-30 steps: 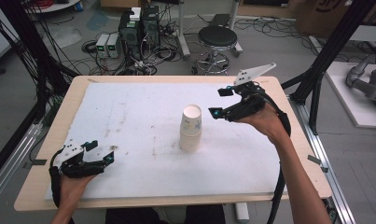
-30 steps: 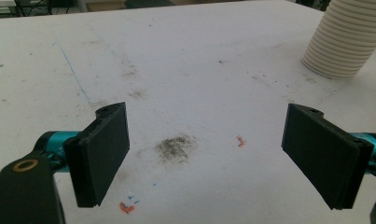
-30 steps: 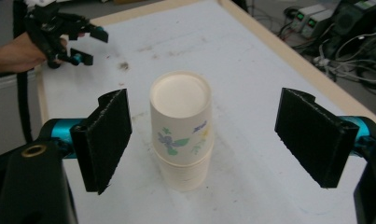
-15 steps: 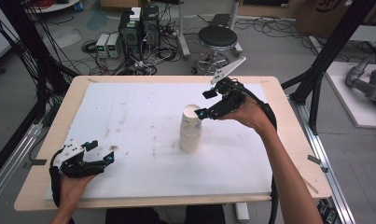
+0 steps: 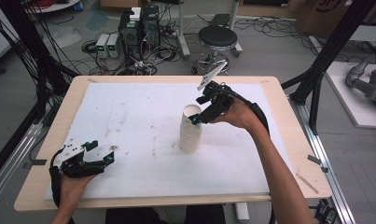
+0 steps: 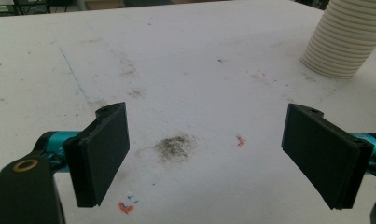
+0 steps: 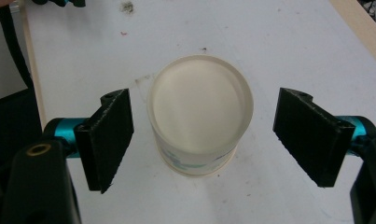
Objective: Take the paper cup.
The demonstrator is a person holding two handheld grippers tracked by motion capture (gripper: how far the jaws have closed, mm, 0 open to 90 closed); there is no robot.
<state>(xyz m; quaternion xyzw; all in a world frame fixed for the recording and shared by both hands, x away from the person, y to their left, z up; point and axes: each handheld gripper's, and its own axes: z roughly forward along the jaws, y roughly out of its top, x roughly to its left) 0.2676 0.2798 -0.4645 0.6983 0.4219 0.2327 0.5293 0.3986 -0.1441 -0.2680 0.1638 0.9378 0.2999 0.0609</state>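
High view: a stack of paper cups (image 5: 191, 129) is seen upright mid-worktop (image 5: 129, 116) — the right gripper (image 5: 198, 117) is poised over its rim, fingers parted, having just been closing, untouching. The left gripper (image 5: 103, 154), fingers released, is rested well apart — nothing is set between.

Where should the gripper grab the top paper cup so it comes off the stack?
Probably just under the rim of the top paper cup, coming down from above with one of the right gripper's jaws on each side. The stack of cups stands upright and the wall is round, so opposite sides give an even squeeze. The jaws are open around it, not touching.
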